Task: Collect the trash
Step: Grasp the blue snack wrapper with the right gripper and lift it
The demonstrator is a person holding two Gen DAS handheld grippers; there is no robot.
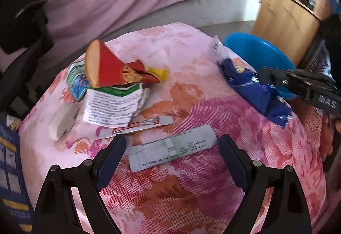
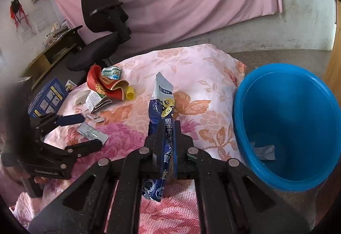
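Right claw (image 2: 167,127) pinches the blue wrapper (image 2: 163,106) — blue basin (image 2: 287,127) just right; left claw (image 1: 170,148) gapes empty.

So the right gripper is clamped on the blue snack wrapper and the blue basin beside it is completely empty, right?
Not quite. The right gripper is clamped on the blue snack wrapper, but the blue basin is not empty: the right wrist view shows a crumpled grey scrap at its bottom.

"DAS" stands in white on the right claw (image 1: 266,76); a yellow "e" on the blue wrapper (image 2: 163,104); other print is illegible
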